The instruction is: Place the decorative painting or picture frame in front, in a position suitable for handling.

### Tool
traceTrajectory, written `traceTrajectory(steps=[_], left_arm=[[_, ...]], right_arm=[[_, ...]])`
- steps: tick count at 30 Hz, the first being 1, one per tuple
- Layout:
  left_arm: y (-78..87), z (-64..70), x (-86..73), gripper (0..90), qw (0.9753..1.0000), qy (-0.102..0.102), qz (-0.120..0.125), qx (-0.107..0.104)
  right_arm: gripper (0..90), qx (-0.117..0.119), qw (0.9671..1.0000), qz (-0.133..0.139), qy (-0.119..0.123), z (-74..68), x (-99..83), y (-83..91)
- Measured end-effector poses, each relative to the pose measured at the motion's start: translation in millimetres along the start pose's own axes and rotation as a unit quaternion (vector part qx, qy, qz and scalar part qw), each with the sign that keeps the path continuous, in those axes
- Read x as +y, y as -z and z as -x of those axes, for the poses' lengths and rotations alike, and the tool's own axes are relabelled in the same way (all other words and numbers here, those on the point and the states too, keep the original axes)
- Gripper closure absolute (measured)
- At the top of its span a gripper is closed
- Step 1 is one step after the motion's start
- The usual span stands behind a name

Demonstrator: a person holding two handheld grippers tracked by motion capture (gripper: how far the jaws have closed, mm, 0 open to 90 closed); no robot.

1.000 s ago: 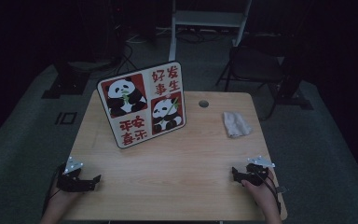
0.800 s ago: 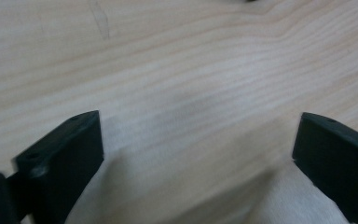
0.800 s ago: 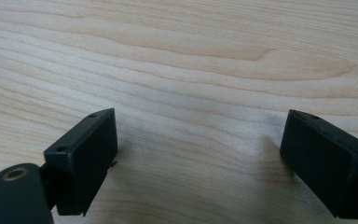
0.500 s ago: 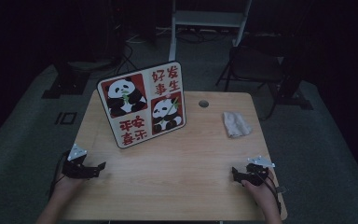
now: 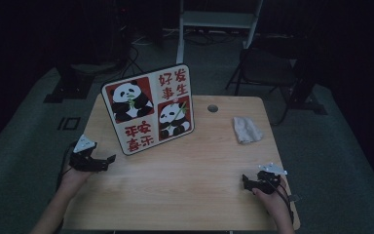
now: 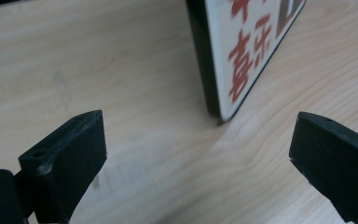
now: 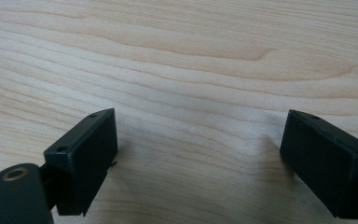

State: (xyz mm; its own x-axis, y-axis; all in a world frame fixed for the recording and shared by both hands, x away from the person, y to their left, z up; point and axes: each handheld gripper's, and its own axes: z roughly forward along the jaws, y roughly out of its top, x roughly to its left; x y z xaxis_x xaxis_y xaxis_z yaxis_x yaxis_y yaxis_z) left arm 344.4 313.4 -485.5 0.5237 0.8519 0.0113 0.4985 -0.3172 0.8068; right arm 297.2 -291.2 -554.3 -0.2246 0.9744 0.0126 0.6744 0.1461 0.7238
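You are reaching your left tool [image 5: 108, 159] toward the panda sign [image 5: 149, 109], which stands upright on the tabletop [image 5: 185, 185]. Its jaws are wide, and the sign's bottom corner sits just ahead of them. Next, slide closer. Your right tool [image 5: 246, 181], far from the sign, is wide and empty.

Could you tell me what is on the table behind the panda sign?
Behind the panda sign, the table shows bare wood and a round hole near its far edge. The strip directly behind the sign, including whatever props it up, is covered.
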Motion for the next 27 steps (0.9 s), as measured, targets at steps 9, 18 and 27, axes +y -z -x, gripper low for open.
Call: traceTrajectory(steps=[9,18,27], left_arm=[[-7.2,-3.9,23.2,4.5,0.9997,-0.006,0.020,-0.009],[-22.5,-2.1,36.3,5.6,0.9988,-0.004,0.041,-0.025],[-31.4,-5.1,51.9,7.3,0.9980,-0.018,0.056,-0.024]], right_arm=[[10.6,0.000,1.0000,0.000,0.000,0.0,0.0,0.0],[10.6,0.000,1.0000,0.000,0.000,0.0,0.0,0.0],[10.6,0.000,1.0000,0.000,0.000,0.0,0.0,0.0]])
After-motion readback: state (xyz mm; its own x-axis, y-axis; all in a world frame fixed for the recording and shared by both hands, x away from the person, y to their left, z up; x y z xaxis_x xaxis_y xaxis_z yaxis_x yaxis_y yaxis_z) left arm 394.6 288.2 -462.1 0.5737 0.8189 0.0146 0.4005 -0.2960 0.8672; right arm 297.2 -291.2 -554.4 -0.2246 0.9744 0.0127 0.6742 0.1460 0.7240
